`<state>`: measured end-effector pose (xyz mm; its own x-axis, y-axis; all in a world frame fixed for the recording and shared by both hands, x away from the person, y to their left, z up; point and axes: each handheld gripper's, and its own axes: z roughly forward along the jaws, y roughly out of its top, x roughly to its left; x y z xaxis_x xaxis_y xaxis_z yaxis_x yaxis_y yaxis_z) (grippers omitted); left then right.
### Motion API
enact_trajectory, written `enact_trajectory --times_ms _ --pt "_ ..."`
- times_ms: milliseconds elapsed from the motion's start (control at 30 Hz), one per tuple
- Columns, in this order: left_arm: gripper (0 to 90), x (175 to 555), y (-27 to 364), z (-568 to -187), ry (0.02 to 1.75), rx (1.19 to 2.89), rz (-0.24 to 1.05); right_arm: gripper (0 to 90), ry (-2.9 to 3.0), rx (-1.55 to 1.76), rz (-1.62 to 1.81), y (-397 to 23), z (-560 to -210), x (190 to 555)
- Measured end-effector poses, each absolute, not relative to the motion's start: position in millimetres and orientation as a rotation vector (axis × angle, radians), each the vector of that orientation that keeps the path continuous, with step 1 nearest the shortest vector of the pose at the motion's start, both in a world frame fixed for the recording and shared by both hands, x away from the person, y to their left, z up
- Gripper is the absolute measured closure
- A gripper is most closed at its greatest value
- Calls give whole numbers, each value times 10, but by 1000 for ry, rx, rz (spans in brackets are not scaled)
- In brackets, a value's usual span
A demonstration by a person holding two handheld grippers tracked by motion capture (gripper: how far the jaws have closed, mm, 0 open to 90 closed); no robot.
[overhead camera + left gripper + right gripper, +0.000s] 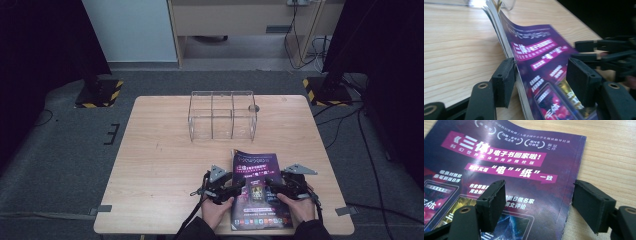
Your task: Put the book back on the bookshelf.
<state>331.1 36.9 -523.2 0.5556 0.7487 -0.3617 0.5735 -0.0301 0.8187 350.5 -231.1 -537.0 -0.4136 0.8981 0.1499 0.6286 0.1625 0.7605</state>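
High view: one magazine (pixel 260 190) w/ a purple cover lies flat on the near-right part of the desk (pixel 160 165), and one clear acrylic organizer (pixel 222 121) w/ three compartments stands well apart toward the far edge. Two hand-held grippers — the left hand-held gripper (pixel 231 191) at the magazine's left edge, the right hand-held gripper (pixel 271 184) at its right side, one hand behind each. Step in hand, as I judge it: getting a hold on both sides of the magazine, prob. to lift it. Left gripper view: the left jaw's pad touches the page edges where that side is raised off the desk, the other jaw hangs over the cover, apart from it — jaws spread, straddling the edge, not pinching yet. Right gripper view: the jaws stand spread, one above the cover and one beyond the magazine's right edge over bare wood; whether that pad touches the desk I can't tell. Next move calls for each jaw pair to close on its own edge w/ one pad slipped under the pages, or the glossy cover could slide out.
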Motion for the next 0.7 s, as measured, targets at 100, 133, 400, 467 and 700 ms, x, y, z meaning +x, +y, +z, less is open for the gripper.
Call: enact_trajectory --times_ms 100,133,400,467,700 --pt "399 3270 316 -5225 1066 1706 178 270 2111 1455 1115 -2313 -5370 3505" --pt "398 3263 299 -5231 1059 1715 183 270 2112 1454 1115 -2313 -5370 3505" --pt "361 3299 231 -5295 1065 1795 239 269 2109 1462 1123 -2317 -5370 3506" --pt "363 3319 224 -5290 1067 1798 234 269 2110 1460 1123 -2318 -5370 3507" --pt "466 3338 192 -5262 1067 1835 253 269 2111 1461 1122 -2318 -5369 3506"
